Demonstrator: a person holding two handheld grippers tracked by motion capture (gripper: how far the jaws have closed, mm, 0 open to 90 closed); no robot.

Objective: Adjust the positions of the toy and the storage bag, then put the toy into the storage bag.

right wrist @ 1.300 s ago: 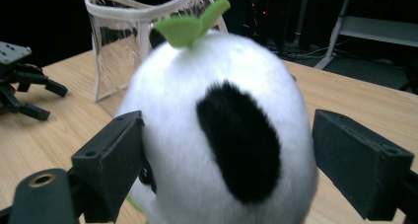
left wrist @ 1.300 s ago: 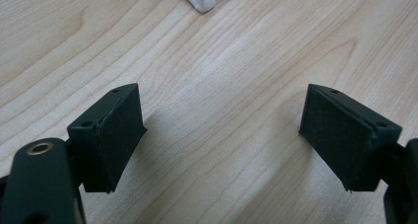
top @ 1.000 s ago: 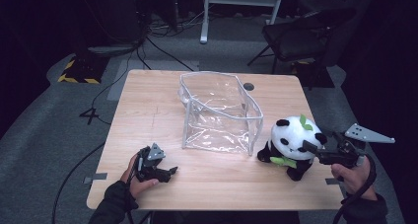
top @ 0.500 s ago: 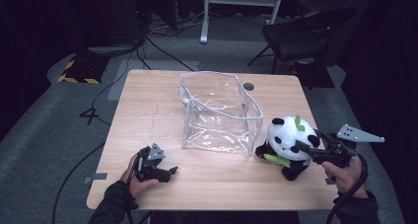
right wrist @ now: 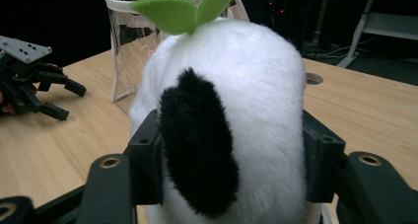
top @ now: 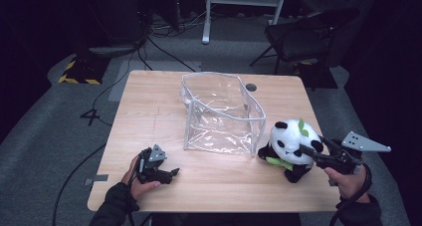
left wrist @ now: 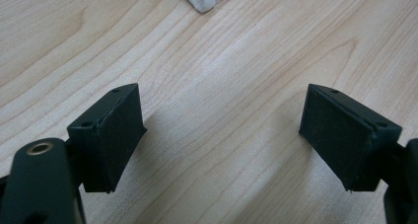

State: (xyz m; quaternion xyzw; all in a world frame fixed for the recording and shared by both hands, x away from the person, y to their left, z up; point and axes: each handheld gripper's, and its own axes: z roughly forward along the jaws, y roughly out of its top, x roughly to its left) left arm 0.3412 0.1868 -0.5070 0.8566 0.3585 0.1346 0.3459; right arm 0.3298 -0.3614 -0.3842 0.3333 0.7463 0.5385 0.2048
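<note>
Squeezing the panda's (right wrist: 222,135) soft head at the table's (top: 149,111) right edge, the right gripper (top: 309,152) has just closed; plush could slip free when lifted toward the bag (top: 221,114). Left gripper (top: 171,173) rests open.

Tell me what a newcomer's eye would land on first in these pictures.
First comes the plush panda with a green leaf on its head, near the right edge of the wooden table; the right gripper has just been closing its jaws on the panda's head and now presses it from both sides. Next is the clear plastic bag standing open mid-table, just left of the panda. The left gripper rests at the front left, jaws open on nothing.
</note>
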